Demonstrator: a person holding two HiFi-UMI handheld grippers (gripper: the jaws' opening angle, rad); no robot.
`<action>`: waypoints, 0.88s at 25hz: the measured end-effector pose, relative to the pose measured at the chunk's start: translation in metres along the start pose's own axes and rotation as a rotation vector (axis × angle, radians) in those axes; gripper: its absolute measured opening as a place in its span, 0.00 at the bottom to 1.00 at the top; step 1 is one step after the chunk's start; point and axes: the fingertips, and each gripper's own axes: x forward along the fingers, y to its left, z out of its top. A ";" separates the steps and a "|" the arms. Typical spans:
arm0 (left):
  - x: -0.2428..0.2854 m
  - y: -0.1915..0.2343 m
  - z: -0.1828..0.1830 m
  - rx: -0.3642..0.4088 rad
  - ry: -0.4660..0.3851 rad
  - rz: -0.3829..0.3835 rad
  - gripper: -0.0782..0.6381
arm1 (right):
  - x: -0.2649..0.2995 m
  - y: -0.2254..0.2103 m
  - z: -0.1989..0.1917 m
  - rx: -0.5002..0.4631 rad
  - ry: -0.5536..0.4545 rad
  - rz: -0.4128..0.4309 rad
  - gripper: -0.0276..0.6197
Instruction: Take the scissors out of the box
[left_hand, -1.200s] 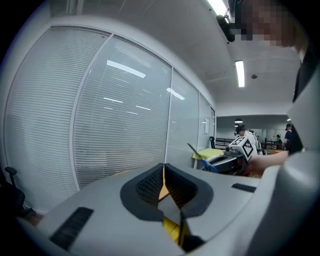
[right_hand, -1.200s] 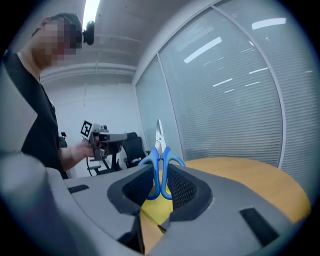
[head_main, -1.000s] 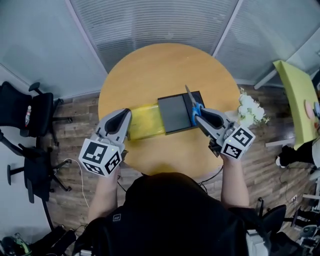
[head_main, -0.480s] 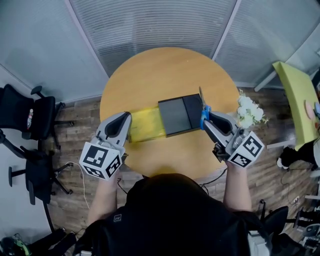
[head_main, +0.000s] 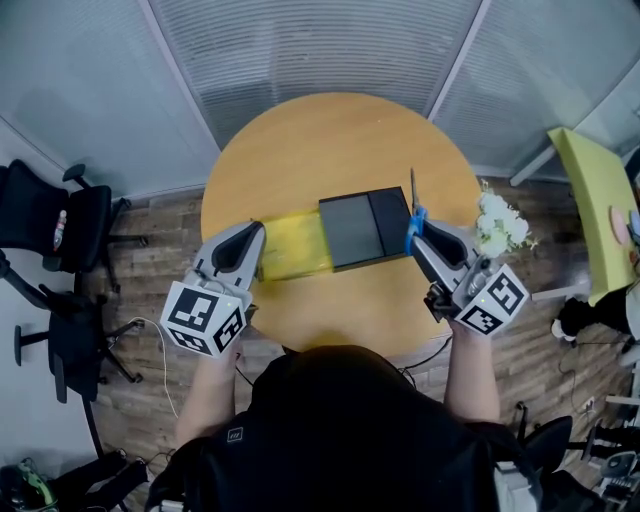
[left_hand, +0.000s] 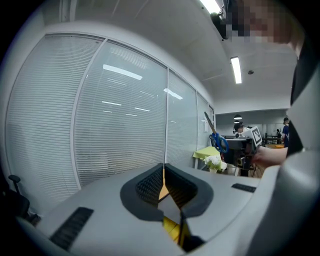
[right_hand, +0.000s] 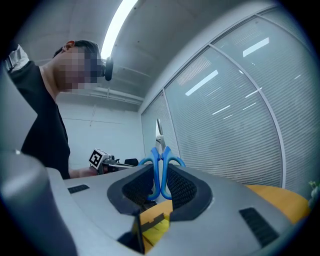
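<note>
Right gripper (head_main: 417, 231) was clamped on the scissors' (head_main: 412, 199) blue handles, blades up, beside box (head_main: 362, 228). Left gripper (head_main: 253, 249) had its jaws together, tip at the yellow piece (head_main: 298, 245).

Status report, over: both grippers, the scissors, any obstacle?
Right gripper shut on scissors, blades up, by black box's right edge. Left gripper shut at yellow tray's end. Nothing in the way.

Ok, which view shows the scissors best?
The right gripper view: the scissors fill its centre, blue handles gripped by the right gripper, blades up. The head view shows them small near the box; the left gripper view, tiny and distant.
</note>
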 end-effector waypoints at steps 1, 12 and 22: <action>0.000 0.000 -0.001 -0.002 0.000 0.001 0.14 | 0.001 0.002 0.000 -0.010 0.004 0.006 0.19; 0.003 0.000 -0.002 -0.007 -0.001 -0.001 0.14 | 0.008 0.011 -0.004 -0.033 0.020 0.033 0.19; 0.003 -0.001 -0.004 -0.015 0.003 -0.004 0.14 | 0.006 0.007 -0.006 -0.012 0.018 0.016 0.19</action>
